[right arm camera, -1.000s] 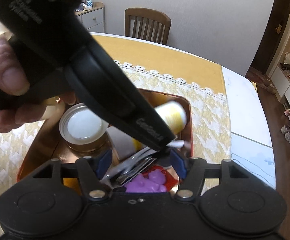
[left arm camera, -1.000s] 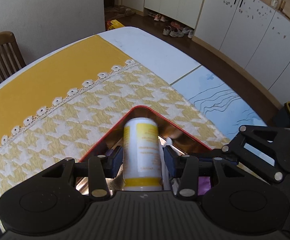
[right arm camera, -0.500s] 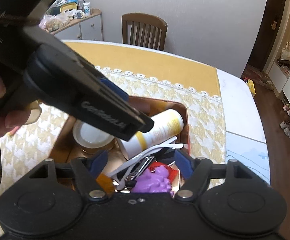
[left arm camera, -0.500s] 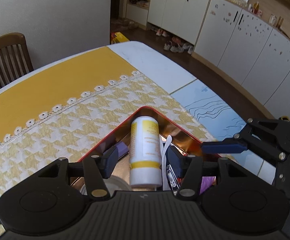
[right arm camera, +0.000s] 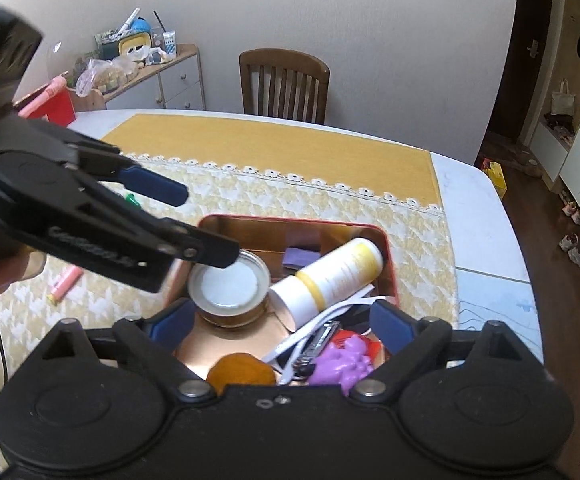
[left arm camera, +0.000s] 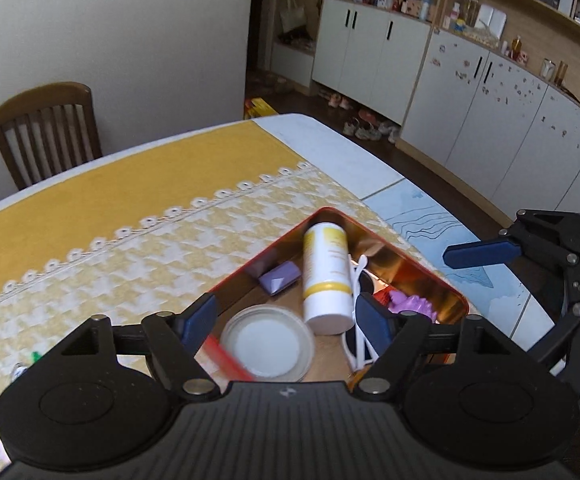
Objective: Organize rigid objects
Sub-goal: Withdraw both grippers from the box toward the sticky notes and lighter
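Above tin [left arm camera: 418, 258]: left tool [left arm camera: 285, 320] wide open, empty; bottle [left arm camera: 327, 276] lying inside.

A white-and-yellow bottle [left arm camera: 327, 276] lies on its side inside the red-rimmed tin [left arm camera: 422, 258], beside a lidded jar [left arm camera: 267, 346].

The left wrist camera is sitting just behind the left gripper [left arm camera: 285, 320], looking down and forward along its fingers from close above the red tin [left arm camera: 422, 264], facing toward the white cabinets [left arm camera: 470, 112] and a doorway beyond the table [left arm camera: 330, 140]. The right wrist camera is sitting just behind the right gripper [right arm camera: 281, 316], looking down from close above the same tin [right arm camera: 390, 248], facing toward the wooden chair [right arm camera: 283, 84] and the plain wall. Both views are sharing the tin, the bottle [left arm camera: 326, 276] lying in it, the chair and the yellow cloth [right arm camera: 273, 148], and each is catching the other gripper at its edge.
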